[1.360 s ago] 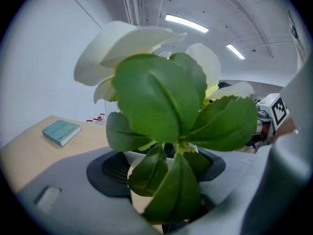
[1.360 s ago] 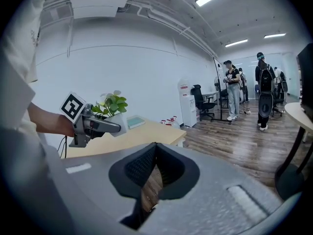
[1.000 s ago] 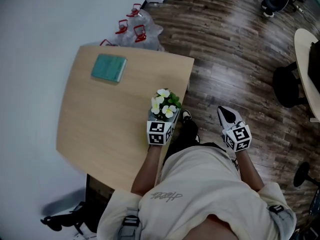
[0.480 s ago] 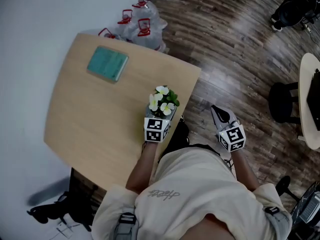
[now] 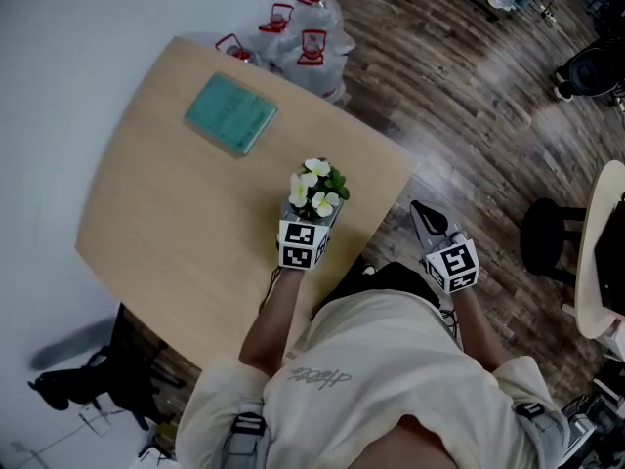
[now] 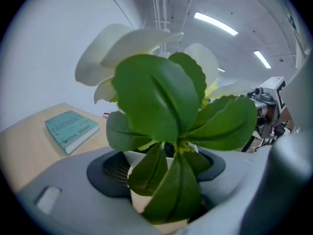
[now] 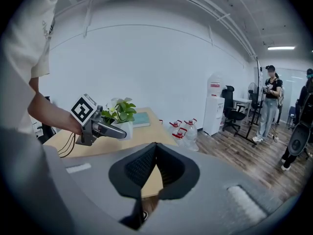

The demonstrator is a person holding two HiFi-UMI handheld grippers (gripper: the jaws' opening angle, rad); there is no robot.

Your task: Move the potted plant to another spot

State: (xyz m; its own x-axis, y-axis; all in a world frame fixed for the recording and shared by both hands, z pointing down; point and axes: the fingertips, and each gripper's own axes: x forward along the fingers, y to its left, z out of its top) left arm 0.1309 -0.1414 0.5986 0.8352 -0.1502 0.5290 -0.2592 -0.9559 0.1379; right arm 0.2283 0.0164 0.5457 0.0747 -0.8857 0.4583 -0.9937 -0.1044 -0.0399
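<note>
The potted plant [image 5: 314,191], white flowers and green leaves in a small white pot, is over the wooden table [image 5: 176,233] near its right edge. My left gripper [image 5: 309,219] is shut on the pot. In the left gripper view the pot [image 6: 146,199] sits between the jaws, with leaves filling the middle. From the right gripper view I see the plant [image 7: 119,112] held just above the tabletop. My right gripper [image 5: 427,221] hangs off the table over the floor, jaws shut [image 7: 155,165] with nothing between them.
A teal book [image 5: 230,115] lies at the table's far side. Water bottles with red caps [image 5: 311,39] stand on the wood floor beyond the table. Office chairs [image 5: 552,237] and a round table edge [image 5: 598,252] are at the right. People [image 7: 270,99] stand far off.
The head view has shifted, so the table sits more to the right and turned. The plant stays in my left gripper near the table's right edge. The right gripper barely moved.
</note>
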